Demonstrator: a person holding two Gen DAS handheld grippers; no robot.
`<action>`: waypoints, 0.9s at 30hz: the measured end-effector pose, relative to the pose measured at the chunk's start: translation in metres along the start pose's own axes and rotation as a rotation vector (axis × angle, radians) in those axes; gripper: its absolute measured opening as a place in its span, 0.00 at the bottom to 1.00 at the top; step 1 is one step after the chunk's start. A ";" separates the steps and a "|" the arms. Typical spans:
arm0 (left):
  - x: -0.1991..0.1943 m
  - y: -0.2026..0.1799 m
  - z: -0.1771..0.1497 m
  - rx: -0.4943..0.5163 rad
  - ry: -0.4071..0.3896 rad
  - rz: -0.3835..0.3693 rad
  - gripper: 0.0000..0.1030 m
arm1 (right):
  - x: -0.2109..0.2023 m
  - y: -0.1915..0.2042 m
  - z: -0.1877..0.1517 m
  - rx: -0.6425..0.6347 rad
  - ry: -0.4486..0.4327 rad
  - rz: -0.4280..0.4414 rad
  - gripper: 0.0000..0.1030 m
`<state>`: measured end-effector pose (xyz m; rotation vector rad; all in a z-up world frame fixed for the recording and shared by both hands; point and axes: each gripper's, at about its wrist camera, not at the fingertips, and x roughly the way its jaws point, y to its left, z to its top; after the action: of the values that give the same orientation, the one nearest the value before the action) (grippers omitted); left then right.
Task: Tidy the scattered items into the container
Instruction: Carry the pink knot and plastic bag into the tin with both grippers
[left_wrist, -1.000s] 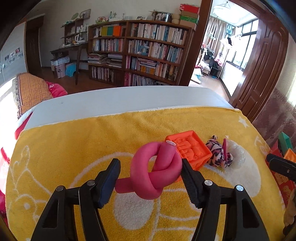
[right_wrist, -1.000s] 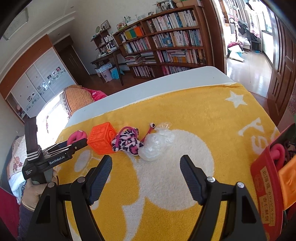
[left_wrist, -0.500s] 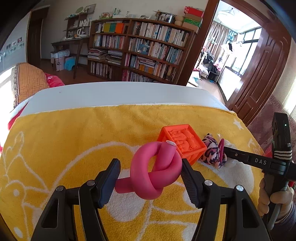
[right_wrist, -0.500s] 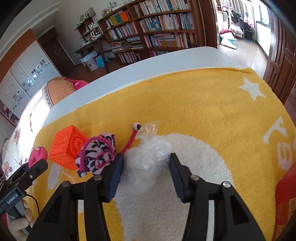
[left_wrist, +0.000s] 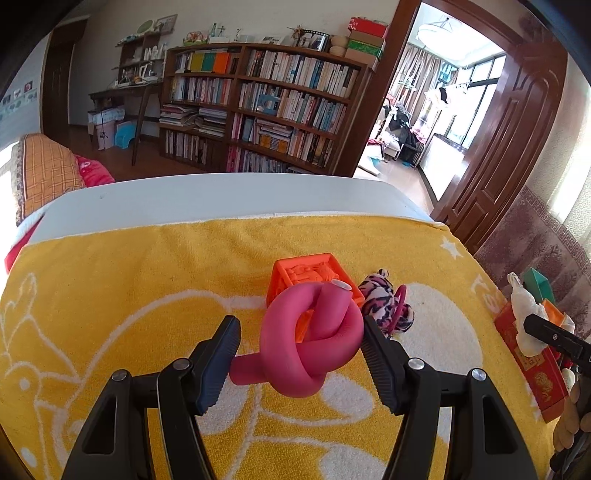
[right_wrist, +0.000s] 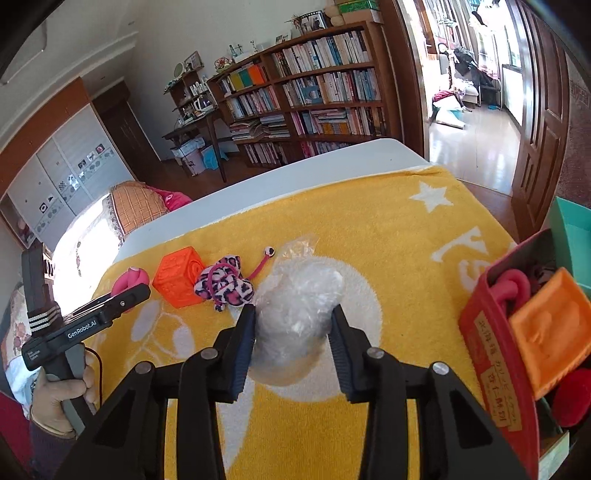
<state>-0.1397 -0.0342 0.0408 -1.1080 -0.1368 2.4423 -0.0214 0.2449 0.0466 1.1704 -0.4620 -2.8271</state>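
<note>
My left gripper (left_wrist: 299, 354) is shut on a pink knotted tube (left_wrist: 314, 347), held just above the yellow towel (left_wrist: 147, 295). Beyond it lie an orange cube (left_wrist: 306, 273) and a leopard-print plush (left_wrist: 380, 299). My right gripper (right_wrist: 293, 343) has its jaws closing on a crumpled clear plastic bag (right_wrist: 299, 306), and the pads press its sides. A red box (right_wrist: 495, 350) stands at the right, holding another pink tube, an orange block and a red ball. The left wrist view shows the bag (left_wrist: 524, 310) over that red box (left_wrist: 532, 365).
A teal box (right_wrist: 572, 229) sits behind the red one. The orange cube (right_wrist: 181, 273) and plush (right_wrist: 225, 284) lie left of the bag. The towel covers a white table (left_wrist: 221, 199) ending at the far edge. A bookcase, doorway and bed lie beyond.
My right gripper went to the plastic bag, closed on it and carried it right, toward the red box. My left gripper kept its hold on the pink knot and barely moved.
</note>
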 end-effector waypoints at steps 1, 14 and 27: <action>-0.002 -0.004 0.001 -0.002 -0.002 -0.011 0.66 | -0.016 -0.007 -0.001 0.006 -0.025 -0.016 0.41; -0.032 -0.101 -0.003 0.098 -0.020 -0.149 0.66 | -0.157 -0.146 -0.026 0.155 -0.187 -0.379 0.41; -0.041 -0.221 -0.020 0.252 0.008 -0.268 0.66 | -0.144 -0.186 -0.038 0.084 -0.098 -0.484 0.43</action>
<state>-0.0217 0.1429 0.1158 -0.9242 0.0251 2.1481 0.1210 0.4350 0.0654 1.3176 -0.3422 -3.3146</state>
